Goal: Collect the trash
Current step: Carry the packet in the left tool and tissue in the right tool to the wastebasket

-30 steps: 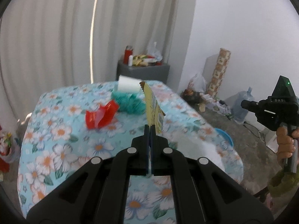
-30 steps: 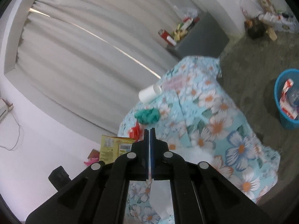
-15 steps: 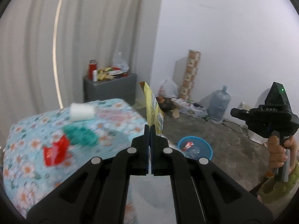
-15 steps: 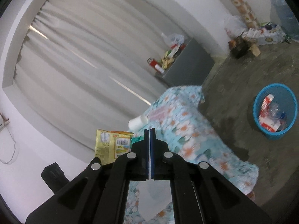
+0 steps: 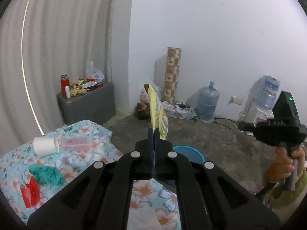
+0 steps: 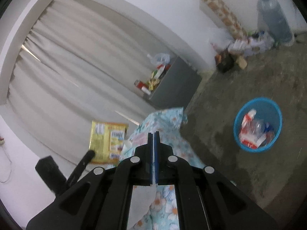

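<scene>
Jaws pressed tight on a yellow snack wrapper, my left gripper carries the packet edge-on and upright, its long axis rising from the pads, past the corner of the floral-clothed table. My right gripper is pressed together too, with nothing between its pads, held off to the side by a hand. From the left gripper the blue basket lies straight ahead and below on the concrete floor; in the left wrist view only its rim shows behind the fingers, while the right wrist view shows it already holding red-and-white packets and clear plastic. I judge the left hand to be the one that matters for the drop, since it alone bears trash, and the wrapper needs to come over the basket's mouth before the pads part. On the table a red wrapper, a teal crumpled wad and a white roll wait to be collected, well apart from the basket.
</scene>
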